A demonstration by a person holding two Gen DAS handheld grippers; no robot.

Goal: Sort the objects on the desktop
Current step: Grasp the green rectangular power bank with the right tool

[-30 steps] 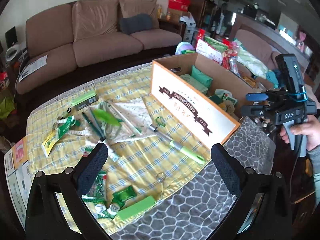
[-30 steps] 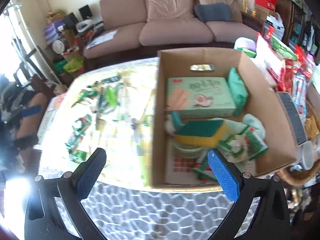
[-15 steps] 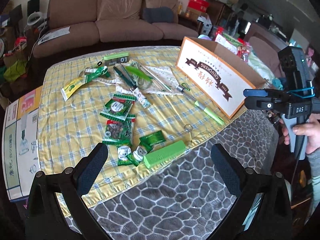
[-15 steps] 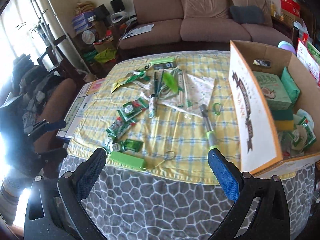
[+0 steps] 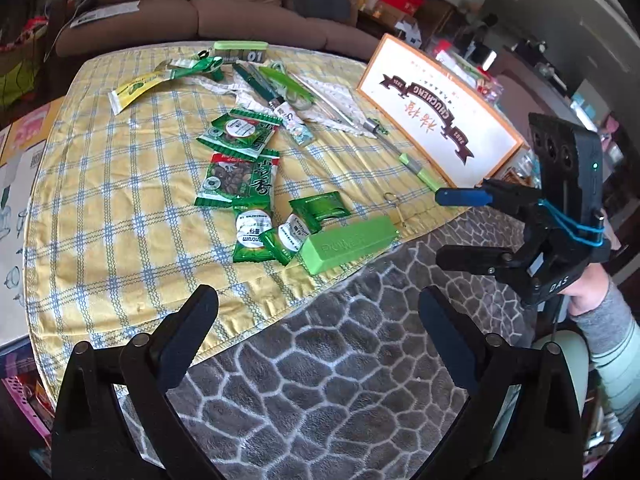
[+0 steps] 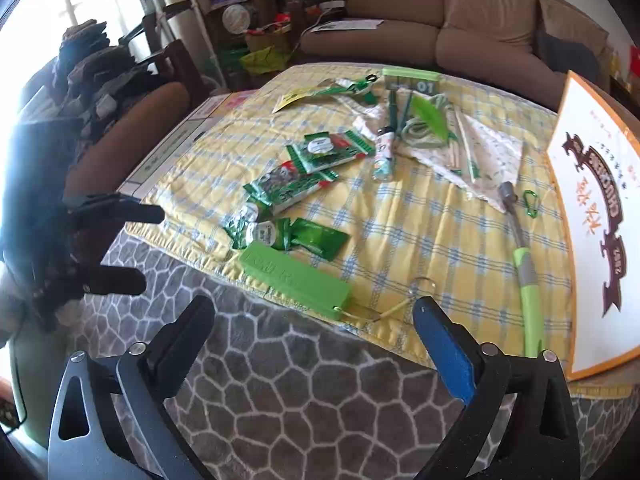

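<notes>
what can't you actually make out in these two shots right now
- Inside of the cardboard box: hidden in both views; only its printed outer wall faces the cameras.
- Print on the green snack packets: too small to read in either view.
- Room at far left, right wrist view: washed out by window glare.
- Left gripper in the right wrist view: dark against that glare, its detail lost.
- Bottom end of the green-handled tool: runs behind the right gripper's finger.

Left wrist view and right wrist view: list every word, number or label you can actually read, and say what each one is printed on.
"01": green case at the cloth's far edge.
"POWER": green power bank, embossed on its side.
"CHUCHENG": brown banner on the cardboard box, seen upside down.
"2002": end of that banner, less certain.
"DAS": right gripper body.
Snack packets: Chinese characters and round labels, too small to read.
Left gripper: no text.
</notes>
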